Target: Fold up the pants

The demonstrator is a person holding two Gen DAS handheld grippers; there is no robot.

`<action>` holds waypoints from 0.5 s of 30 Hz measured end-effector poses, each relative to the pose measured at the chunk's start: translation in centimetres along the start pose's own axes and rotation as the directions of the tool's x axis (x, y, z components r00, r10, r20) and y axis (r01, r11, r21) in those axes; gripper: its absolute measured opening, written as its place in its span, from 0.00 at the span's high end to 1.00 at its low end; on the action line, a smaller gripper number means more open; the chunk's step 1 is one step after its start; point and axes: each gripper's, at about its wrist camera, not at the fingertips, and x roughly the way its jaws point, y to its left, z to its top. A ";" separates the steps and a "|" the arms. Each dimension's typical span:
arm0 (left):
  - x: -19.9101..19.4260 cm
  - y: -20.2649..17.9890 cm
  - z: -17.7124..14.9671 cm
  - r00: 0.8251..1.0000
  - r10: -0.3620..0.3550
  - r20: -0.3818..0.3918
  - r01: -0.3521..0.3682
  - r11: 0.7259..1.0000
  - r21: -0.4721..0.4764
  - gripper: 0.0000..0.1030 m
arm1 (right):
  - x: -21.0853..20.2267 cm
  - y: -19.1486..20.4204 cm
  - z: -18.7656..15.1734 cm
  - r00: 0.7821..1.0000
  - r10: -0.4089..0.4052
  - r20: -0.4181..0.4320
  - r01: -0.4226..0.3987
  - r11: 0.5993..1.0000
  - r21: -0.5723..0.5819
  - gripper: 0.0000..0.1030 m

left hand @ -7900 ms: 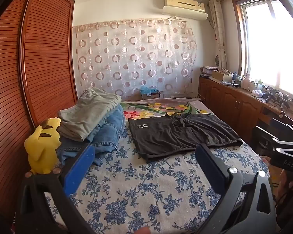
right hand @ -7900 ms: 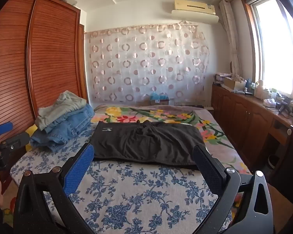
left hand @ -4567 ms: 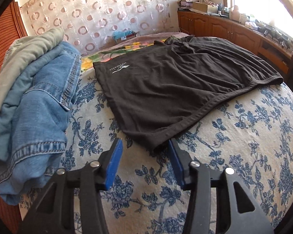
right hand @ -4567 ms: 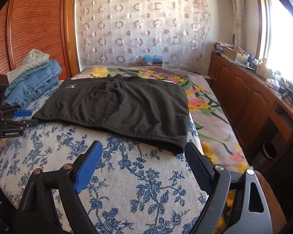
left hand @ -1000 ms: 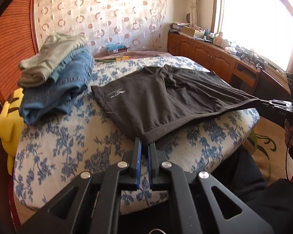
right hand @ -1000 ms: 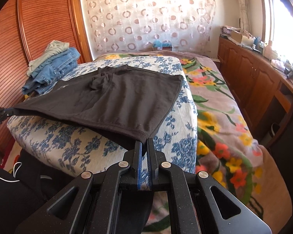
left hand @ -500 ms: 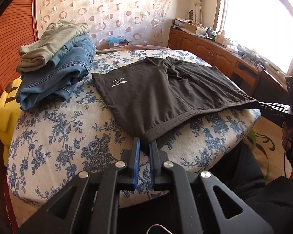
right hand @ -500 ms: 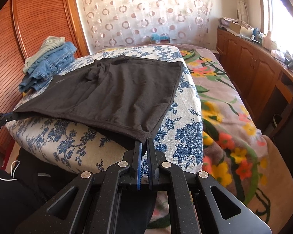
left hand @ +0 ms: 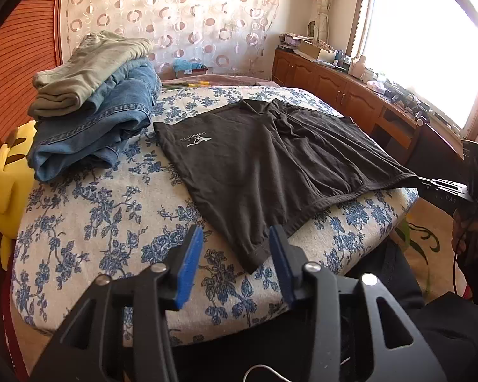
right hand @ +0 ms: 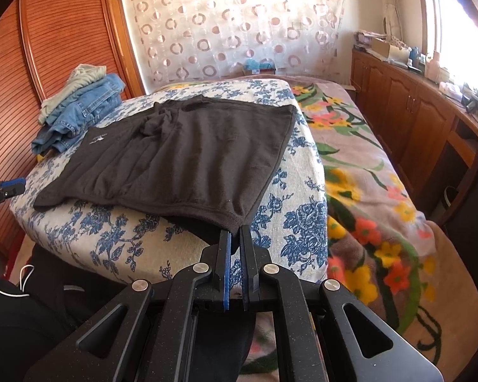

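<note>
Dark grey shorts [left hand: 271, 162] lie spread flat on the blue-flowered bed sheet [left hand: 95, 210], with a small white logo near the far left corner. My left gripper [left hand: 235, 238] is open, its blue pads on either side of the shorts' near left corner, which lies loose on the sheet. My right gripper [right hand: 235, 238] is shut on the near right corner of the shorts [right hand: 181, 156], just off the bed's edge. The right gripper also shows in the left wrist view [left hand: 423, 181], still pinching that corner.
A stack of folded jeans and a green garment [left hand: 92, 95] sits at the bed's far left, beside a yellow plush toy [left hand: 3, 175]. A wooden wardrobe [right hand: 47, 47] stands left, wooden cabinets [right hand: 414, 108] right. A flowered blanket [right hand: 360, 172] covers the bed's right part.
My left gripper has opened and let go of the shorts' near left corner, which now lies on the sheet. My right gripper stays shut on its corner.
</note>
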 end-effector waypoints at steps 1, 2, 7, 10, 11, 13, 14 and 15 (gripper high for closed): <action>0.1 -0.1 0.1 1.000 0.009 0.001 -0.009 1.000 0.006 0.56 | 0.1 0.0 -0.1 1.000 0.001 -0.002 -0.001 1.000 0.001 0.98; 0.2 -0.1 0.2 1.000 0.015 0.004 -0.015 1.000 0.010 0.51 | 0.2 0.0 -0.1 1.000 0.001 -0.004 -0.001 1.000 0.003 0.98; 0.4 -0.2 1.1 0.998 0.042 0.038 -0.043 0.999 0.022 0.36 | 0.6 -0.2 -0.3 1.000 0.003 -0.013 -0.003 1.000 0.011 0.98; 0.9 -0.1 1.8 0.998 0.038 0.044 -0.039 0.999 0.026 0.36 | 0.8 -0.2 -0.4 1.000 0.005 -0.017 -0.005 1.000 0.013 0.98; 1.1 0.0 2.0 0.999 0.033 0.042 -0.034 0.999 0.025 0.36 | 0.9 -0.2 -0.4 1.000 0.004 -0.018 -0.004 1.000 0.014 0.98; 1.8 0.1 2.2 0.999 0.029 0.030 -0.030 0.999 0.026 0.35 | 1.0 -0.3 -0.4 1.000 0.004 -0.018 -0.004 1.000 0.016 0.98; 2.3 0.1 2.3 0.999 0.031 0.023 -0.032 0.999 0.030 0.35 | 1.0 -0.3 -0.3 1.000 0.005 -0.017 -0.004 1.000 0.017 0.98; 2.6 0.2 2.4 0.999 0.029 0.017 -0.030 0.999 0.030 0.35 | 1.0 -0.2 -0.2 1.000 0.004 -0.014 -0.004 1.000 0.017 0.98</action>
